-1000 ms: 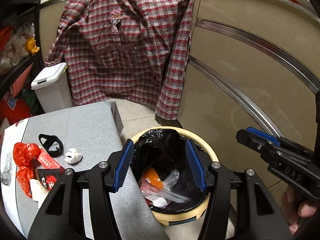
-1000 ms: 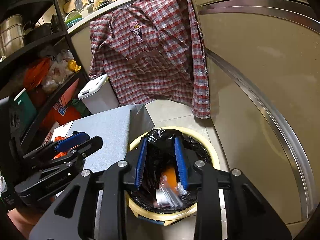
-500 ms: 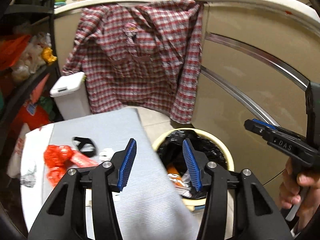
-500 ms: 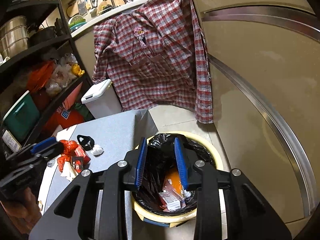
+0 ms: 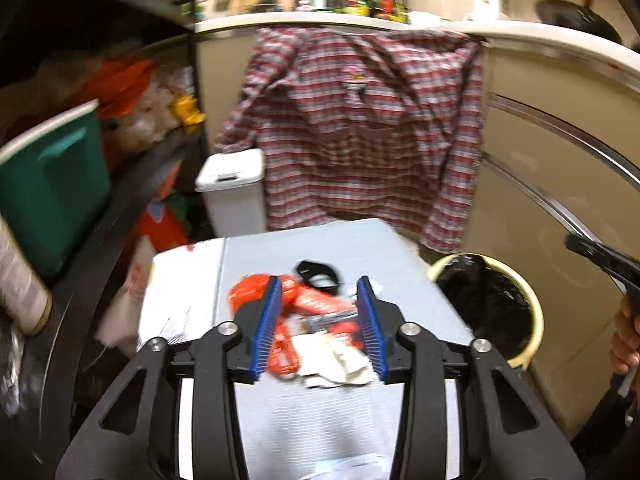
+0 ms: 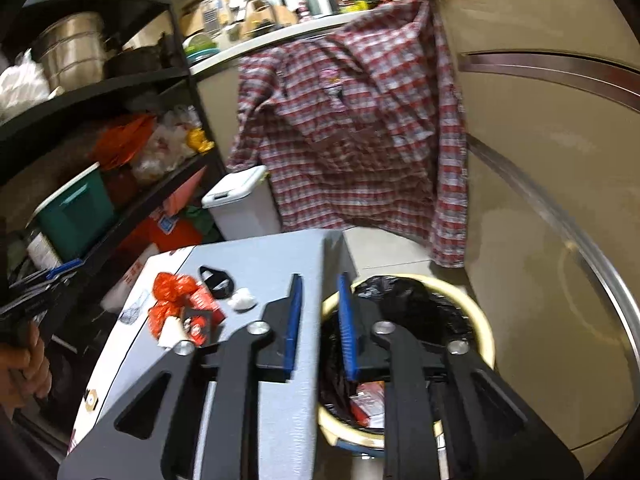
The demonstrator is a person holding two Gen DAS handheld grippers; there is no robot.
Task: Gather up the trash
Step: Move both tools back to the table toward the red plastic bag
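A cream trash bin [image 5: 532, 320] with a black liner stands on the floor right of a grey table [image 5: 304, 248]. On the table lie red wrappers [image 5: 316, 304], a white crumpled tissue [image 5: 340, 364], a black ring-shaped piece [image 5: 318, 272] and a small white wad [image 6: 242, 300]. My left gripper [image 5: 318, 320] is open and empty above the red wrappers. My right gripper [image 6: 318, 316] is open and empty over the table edge by the bin [image 6: 480, 320]; trash [image 6: 368, 400] lies inside.
A plaid shirt [image 5: 360, 128] hangs on the beige counter front. A white lidded bin [image 5: 236, 192] stands behind the table. Black shelves [image 6: 100, 88] with pots, bags and a green box [image 6: 76, 216] fill the left side.
My left gripper has swung left from above the bin to over the trash on the table. My right gripper has shifted left toward the table edge. Both stay open.
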